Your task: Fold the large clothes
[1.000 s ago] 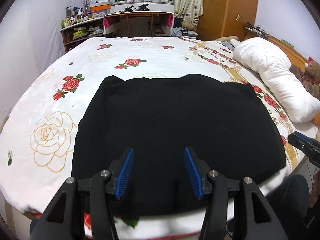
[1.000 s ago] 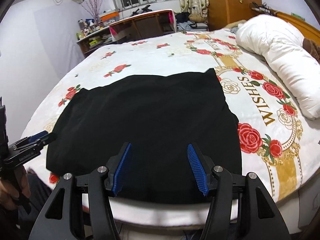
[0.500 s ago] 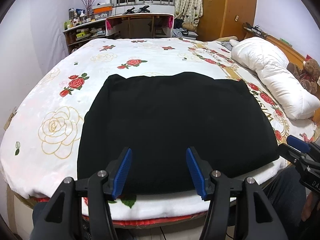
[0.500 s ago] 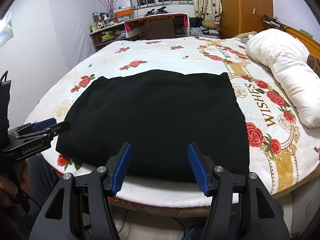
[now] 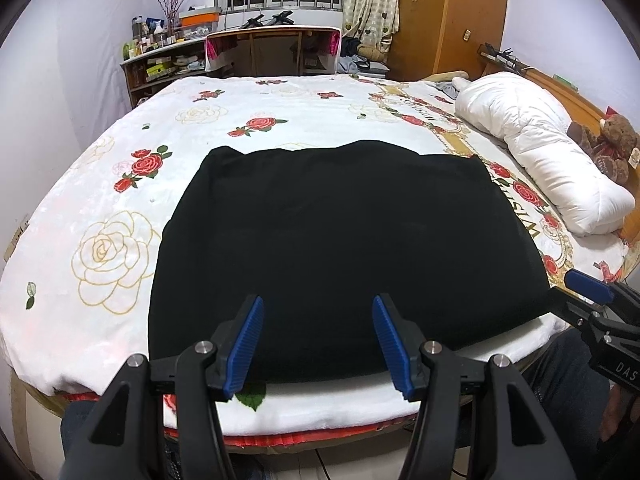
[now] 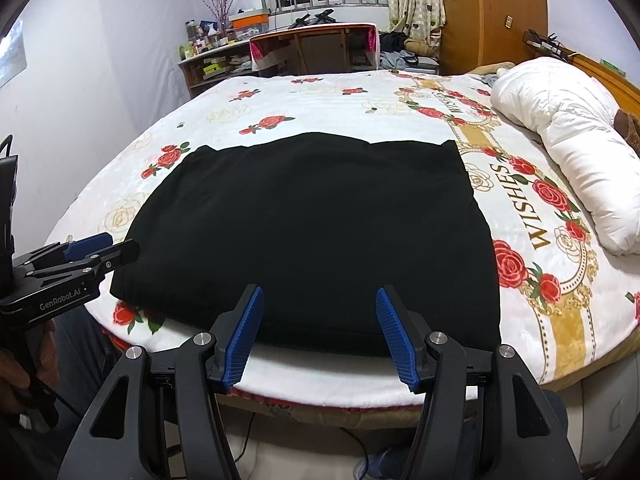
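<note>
A black garment (image 5: 344, 248) lies flat in a broad rectangle on the rose-print bed cover (image 5: 104, 216), its near edge close to the bed's front edge. It also shows in the right wrist view (image 6: 316, 232). My left gripper (image 5: 318, 336) is open and empty, held just off the bed's front edge before the garment's near hem. My right gripper (image 6: 320, 332) is open and empty, likewise back from the hem. Each gripper shows in the other's view: the right gripper (image 5: 588, 292), the left gripper (image 6: 96, 254).
A white rolled duvet (image 5: 536, 152) and a brown teddy bear (image 5: 612, 140) lie along the bed's right side by the wooden headboard. A desk (image 5: 272, 52) and cluttered shelves (image 5: 160, 60) stand beyond the far edge. My legs are below the bed's front edge.
Both grippers have pulled back and up from over the garment to beyond the bed's front edge. They stay open. The garment lies still.
</note>
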{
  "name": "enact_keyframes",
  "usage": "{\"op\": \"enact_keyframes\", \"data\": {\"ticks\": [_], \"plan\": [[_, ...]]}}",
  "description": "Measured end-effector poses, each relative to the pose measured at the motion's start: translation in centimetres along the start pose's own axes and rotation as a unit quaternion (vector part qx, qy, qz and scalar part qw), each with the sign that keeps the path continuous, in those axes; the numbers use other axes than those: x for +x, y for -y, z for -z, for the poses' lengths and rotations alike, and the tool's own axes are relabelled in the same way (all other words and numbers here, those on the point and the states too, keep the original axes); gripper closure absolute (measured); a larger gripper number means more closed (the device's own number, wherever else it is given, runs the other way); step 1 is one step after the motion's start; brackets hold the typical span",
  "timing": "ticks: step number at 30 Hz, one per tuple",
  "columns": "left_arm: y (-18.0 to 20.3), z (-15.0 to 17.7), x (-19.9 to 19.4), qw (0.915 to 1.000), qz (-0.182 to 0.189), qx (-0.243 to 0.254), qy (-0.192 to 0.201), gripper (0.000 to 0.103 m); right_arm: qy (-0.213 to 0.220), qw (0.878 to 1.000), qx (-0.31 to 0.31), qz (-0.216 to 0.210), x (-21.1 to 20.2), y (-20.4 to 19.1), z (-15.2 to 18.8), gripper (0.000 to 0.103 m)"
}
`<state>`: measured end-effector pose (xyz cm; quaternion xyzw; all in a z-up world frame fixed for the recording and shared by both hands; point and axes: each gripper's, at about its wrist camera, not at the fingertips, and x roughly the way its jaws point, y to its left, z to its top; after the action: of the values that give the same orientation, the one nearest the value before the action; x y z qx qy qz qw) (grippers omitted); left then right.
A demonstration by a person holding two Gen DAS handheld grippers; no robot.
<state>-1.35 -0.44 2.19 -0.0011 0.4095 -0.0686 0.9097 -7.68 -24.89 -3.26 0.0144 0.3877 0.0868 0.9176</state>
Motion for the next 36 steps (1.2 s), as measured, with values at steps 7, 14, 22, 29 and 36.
{"op": "enact_keyframes", "data": {"ticks": [7, 14, 22, 29, 36], "plan": [[-0.04, 0.08, 0.16, 1.0, 0.0, -0.003, -0.007, 0.044, -0.003, 1.0, -0.003, -0.002, 0.09, -0.19, 0.07, 0.044], [-0.03, 0.13, 0.22, 1.0, -0.001, -0.004, -0.007, 0.044, -0.006, 1.0, -0.002, -0.002, 0.2, -0.24, 0.13, 0.044], [-0.05, 0.15, 0.14, 1.0, -0.002, -0.004, -0.008, 0.044, -0.006, 1.0, -0.003, -0.004, 0.24, -0.22, 0.16, 0.044], [-0.08, 0.16, 0.15, 0.9999, 0.001, -0.008, -0.009, 0.044, -0.006, 1.0, -0.003, -0.003, 0.27, -0.26, 0.19, 0.044], [-0.05, 0.21, 0.21, 0.9999, -0.002, -0.011, -0.01, 0.044, -0.006, 1.0, -0.004, -0.002, 0.31, -0.31, 0.41, 0.044]]}}
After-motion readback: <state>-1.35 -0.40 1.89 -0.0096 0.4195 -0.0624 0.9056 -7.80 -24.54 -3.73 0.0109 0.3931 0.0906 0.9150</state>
